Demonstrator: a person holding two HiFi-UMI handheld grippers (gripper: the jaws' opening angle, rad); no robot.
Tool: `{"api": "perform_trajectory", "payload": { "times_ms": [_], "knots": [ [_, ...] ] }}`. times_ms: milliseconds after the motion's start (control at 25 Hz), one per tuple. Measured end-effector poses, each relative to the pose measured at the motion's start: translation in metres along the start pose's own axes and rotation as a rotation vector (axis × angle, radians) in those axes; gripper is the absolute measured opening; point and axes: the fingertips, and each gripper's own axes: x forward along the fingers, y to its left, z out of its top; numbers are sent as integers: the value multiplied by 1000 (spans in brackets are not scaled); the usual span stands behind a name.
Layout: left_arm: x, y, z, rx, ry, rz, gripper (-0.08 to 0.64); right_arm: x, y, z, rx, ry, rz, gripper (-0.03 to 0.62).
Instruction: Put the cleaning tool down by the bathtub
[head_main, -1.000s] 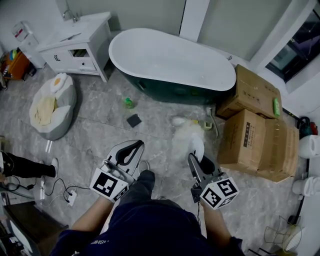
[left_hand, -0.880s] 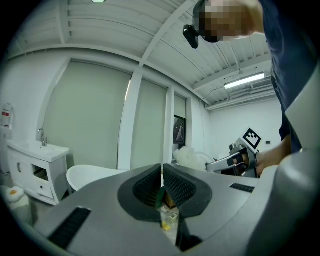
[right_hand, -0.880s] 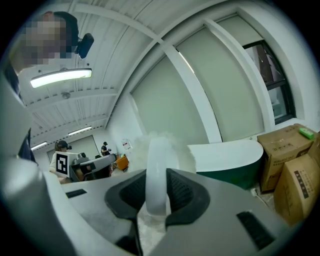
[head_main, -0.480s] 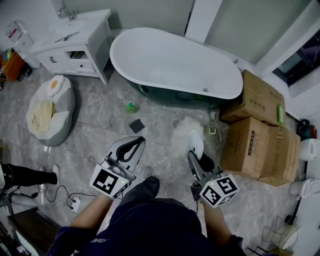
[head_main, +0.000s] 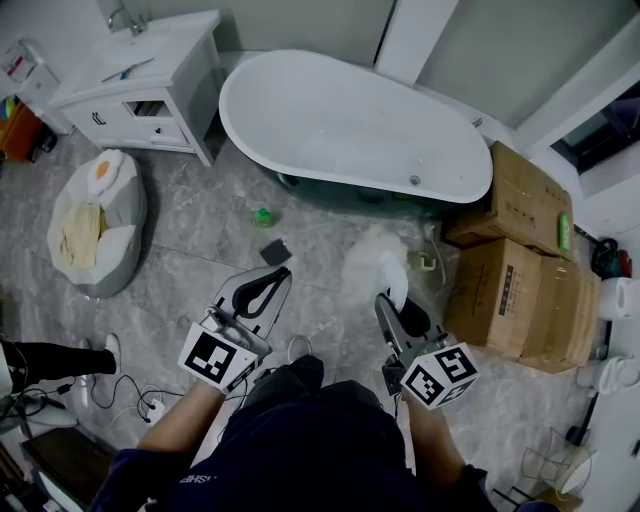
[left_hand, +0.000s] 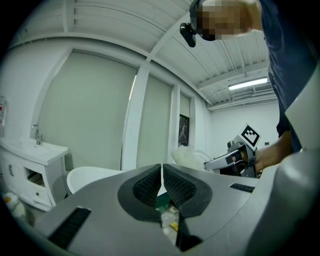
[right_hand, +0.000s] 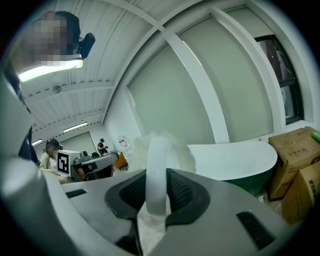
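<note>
here right tongs (right_hand: 156, 176) clamp the fluffy cleaning tool (right_hand: 156, 147); left tongs (left_hand: 162, 172) closed, empty.

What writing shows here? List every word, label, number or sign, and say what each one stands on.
No text here can be quoted; none reads clearly.
Cardboard box: dark print on its side, too blurred to read.
Dark top: white letters near the picture's bottom edge, too small and cut off.
Marker cubes, left and right: black-and-white square patterns, no letters.
</note>
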Motion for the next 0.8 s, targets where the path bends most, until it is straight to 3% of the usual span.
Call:
{"api": "perform_trajectory", "payload": {
  "times_ms": [360,800],
  "knots": [
    [4,21,4,-2,0,7,34,17,-9,10,10,1,-24,94],
    [13,42,-11,-25,27,78,34,49,-36,14,-1,37,-5,94]
  ]
}}
